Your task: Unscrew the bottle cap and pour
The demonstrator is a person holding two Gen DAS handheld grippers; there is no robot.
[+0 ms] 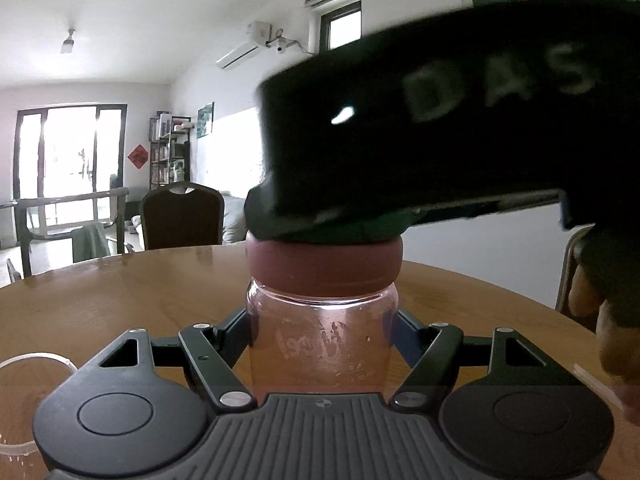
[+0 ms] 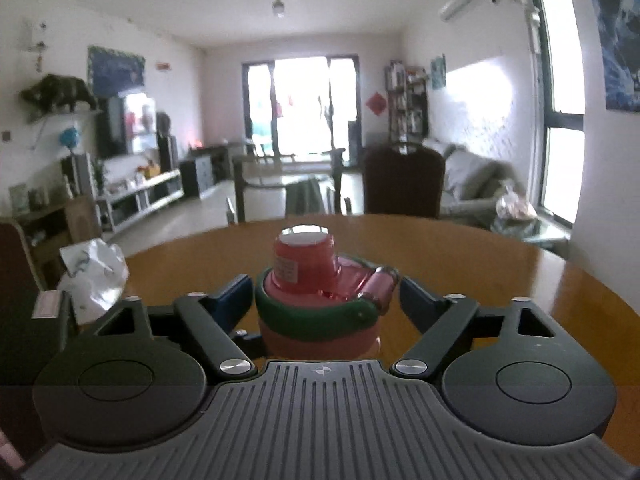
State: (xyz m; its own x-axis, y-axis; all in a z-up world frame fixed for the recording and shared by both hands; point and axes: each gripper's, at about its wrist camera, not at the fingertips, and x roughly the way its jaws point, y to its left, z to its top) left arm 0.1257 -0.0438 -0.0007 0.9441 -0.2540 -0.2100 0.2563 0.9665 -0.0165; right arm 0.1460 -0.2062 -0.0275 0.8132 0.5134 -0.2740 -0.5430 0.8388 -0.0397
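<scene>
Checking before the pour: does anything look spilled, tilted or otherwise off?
Nothing stands out. The bottle stands upright on the table, held by the left claw. Its cap is on; the right claw straddles it. No spill shows.

Left wrist view: low, level, close on clear pink bottle point(image 1: 320, 344). Right wrist view: above its pink cap point(image 2: 308, 264). Both share round wooden tabletop point(image 1: 120, 292).
</scene>
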